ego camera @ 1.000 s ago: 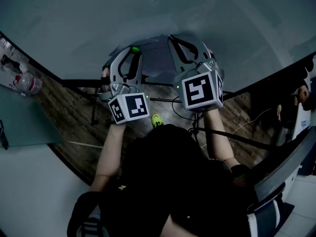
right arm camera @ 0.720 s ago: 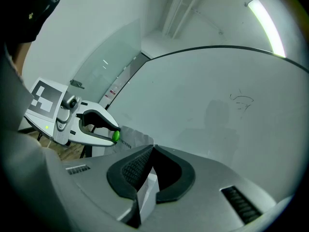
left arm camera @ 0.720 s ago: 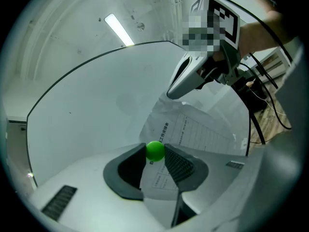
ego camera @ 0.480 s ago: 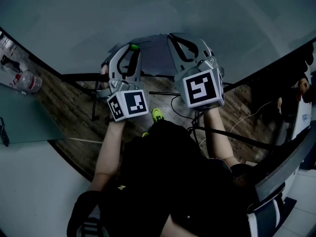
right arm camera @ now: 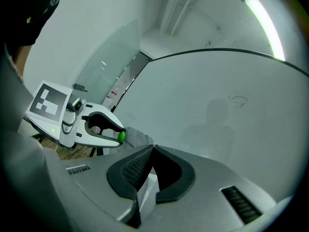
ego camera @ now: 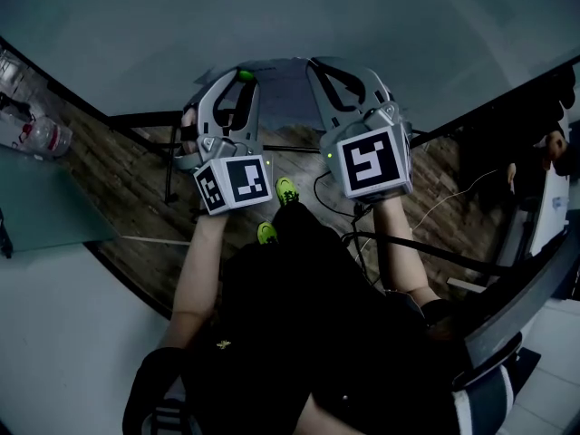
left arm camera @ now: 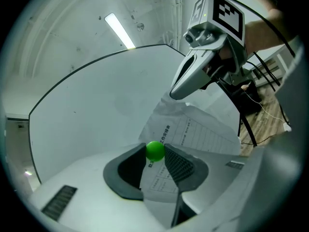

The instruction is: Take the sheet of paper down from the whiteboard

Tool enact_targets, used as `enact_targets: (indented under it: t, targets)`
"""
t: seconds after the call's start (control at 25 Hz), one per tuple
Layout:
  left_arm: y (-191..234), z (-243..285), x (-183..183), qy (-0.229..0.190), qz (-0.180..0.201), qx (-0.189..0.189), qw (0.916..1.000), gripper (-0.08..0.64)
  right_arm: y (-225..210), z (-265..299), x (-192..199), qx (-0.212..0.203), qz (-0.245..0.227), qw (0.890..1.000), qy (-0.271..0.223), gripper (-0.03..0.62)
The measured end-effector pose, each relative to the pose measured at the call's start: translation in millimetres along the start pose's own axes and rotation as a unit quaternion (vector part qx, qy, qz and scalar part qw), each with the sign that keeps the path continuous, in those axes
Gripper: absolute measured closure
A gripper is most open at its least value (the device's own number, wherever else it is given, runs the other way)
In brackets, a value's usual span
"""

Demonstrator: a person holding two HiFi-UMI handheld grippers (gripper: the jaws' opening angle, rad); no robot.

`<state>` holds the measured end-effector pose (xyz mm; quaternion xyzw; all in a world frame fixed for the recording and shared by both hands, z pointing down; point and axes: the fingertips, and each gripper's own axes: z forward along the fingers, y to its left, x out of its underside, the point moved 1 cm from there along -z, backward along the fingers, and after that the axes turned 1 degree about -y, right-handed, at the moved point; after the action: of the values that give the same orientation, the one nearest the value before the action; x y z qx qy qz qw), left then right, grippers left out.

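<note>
Head view: the left gripper (ego camera: 241,76) and right gripper (ego camera: 315,69) are holding the sheet of paper (ego camera: 283,89) stretched between them, close to the lower edge of the whiteboard (ego camera: 272,16), with bare board spreading far beyond. Left gripper view: the jaws are standing partly apart, clamping a green ball (left arm camera: 155,150) at their tips, and the paper is running through the gap. Right gripper view: the jaws are pressing together, pinching the paper's edge, with open board lying ahead and to the right.

The sheet of paper (left arm camera: 203,129) is looking thin, matt and creased; the whiteboard (left arm camera: 96,110) is gleaming smooth and glossy; the green ball (left arm camera: 155,150) is looking smooth.
</note>
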<state>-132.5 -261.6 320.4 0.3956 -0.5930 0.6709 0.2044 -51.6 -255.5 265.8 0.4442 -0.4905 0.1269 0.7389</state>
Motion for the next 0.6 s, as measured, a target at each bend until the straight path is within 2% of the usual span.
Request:
enact_targets:
  t: [0.6]
  targets:
    - [-12, -8, 6, 0.006, -0.015, 0.019, 0.9997, 0.414, 16, -7, 12, -0.013, 0.013, 1.000, 0.025, 0.565]
